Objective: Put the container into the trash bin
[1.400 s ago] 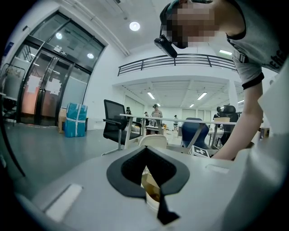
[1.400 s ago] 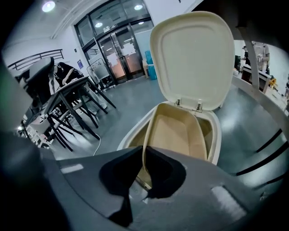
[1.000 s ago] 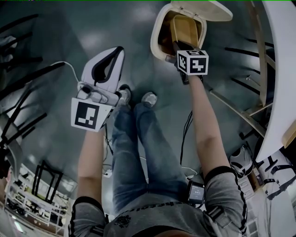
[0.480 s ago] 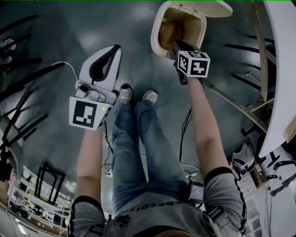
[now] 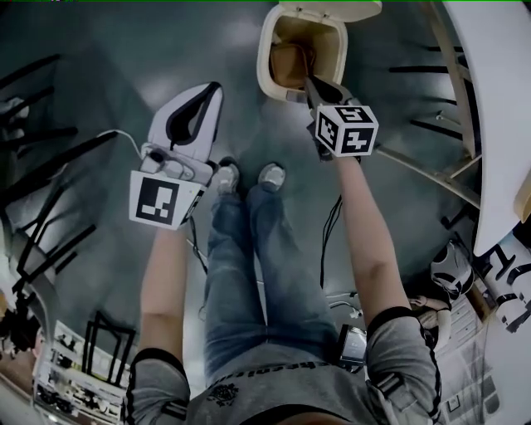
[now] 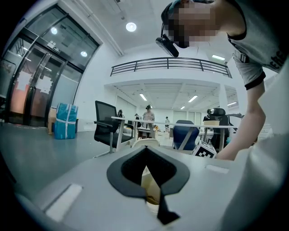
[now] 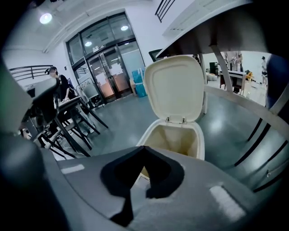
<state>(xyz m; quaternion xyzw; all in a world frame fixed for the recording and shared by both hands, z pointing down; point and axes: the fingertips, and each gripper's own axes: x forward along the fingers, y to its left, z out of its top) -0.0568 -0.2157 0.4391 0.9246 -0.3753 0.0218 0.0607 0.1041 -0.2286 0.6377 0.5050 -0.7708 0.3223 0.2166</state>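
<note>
The brown container [image 5: 286, 65] lies inside the trash bin [image 5: 263, 66], toward the left side of it in the head view, so we judge the task as good as done. The lid [image 5: 332, 10] of the bin is tipped back, which leaves the mouth free from above. In the right gripper view this lid stands upright behind the cream opening.

The right gripper [image 5: 312, 85] hangs just above the near rim of the bin, with its tips pointing into the mouth. Its jaws meet at the tips, leaving only a shaped hollow between them. Through this hollow we see the rim of the bin, and nothing is held. We think it is placed there because from this spot a thing falls straight into the bin.

The left gripper [image 5: 212, 93] is well apart from the bin, over the floor [image 5: 124, 50] in front of the person's shoes [image 5: 249, 176]. Its jaws are likewise closed tip to tip on nothing. It has no part in the drop, so it is held aside where it cannot knock the lid.

What is left, in our judgement, is to draw the right gripper away without touching the rim.
</note>
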